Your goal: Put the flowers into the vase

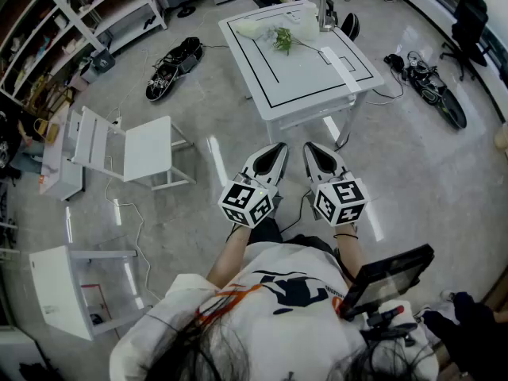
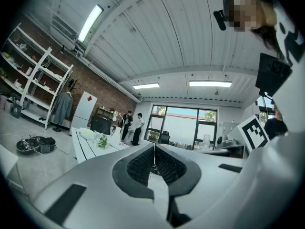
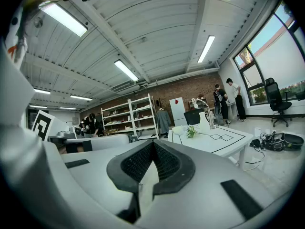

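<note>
Green flowers [image 1: 282,40] lie on the white table [image 1: 309,82] ahead of me, next to a pale bundle [image 1: 258,27]. The flowers [image 3: 191,131] also show in the right gripper view, with a white vase [image 3: 206,121] just behind them on the table. In the left gripper view the flowers [image 2: 102,141] are small and far off. My left gripper [image 1: 279,145] and right gripper [image 1: 309,145] are held side by side in front of my body, short of the table's near edge. Both are shut with nothing in them, as the left gripper [image 2: 153,146] and right gripper [image 3: 152,142] views confirm.
A white chair [image 1: 135,149] stands to the left, and another white piece of furniture [image 1: 63,284] at the lower left. Black gear and cables lie on the floor at left [image 1: 171,66] and right [image 1: 432,86]. Shelves [image 1: 71,14] line the far left. People [image 3: 231,97] stand beyond the table.
</note>
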The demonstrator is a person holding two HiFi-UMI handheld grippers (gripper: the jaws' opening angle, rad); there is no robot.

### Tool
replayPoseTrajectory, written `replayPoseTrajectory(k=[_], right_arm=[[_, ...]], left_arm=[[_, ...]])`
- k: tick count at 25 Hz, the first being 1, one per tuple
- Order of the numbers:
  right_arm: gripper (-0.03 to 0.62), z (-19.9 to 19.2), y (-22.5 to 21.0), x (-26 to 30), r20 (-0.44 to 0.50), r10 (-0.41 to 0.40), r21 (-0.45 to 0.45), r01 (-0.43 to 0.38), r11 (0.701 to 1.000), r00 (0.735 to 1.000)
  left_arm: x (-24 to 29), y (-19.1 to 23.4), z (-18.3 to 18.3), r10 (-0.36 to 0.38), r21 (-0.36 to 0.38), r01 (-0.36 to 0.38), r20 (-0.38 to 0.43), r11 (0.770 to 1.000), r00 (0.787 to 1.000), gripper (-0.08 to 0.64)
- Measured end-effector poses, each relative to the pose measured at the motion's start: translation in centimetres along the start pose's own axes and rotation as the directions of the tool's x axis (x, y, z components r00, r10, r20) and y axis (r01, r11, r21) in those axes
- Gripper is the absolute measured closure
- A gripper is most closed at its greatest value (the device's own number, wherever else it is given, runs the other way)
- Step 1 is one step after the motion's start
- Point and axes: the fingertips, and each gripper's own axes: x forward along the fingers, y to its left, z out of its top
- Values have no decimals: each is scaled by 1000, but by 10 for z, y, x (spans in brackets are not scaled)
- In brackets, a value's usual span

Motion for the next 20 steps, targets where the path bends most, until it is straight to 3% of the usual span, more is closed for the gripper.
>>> replayPoseTrajectory(k=[20], right_arm=[[578, -14, -20, -6, -2, -15, 34, 15, 999, 1000]], left_arm=[[8, -3, -6, -16, 3, 16, -30, 1000, 999, 549]])
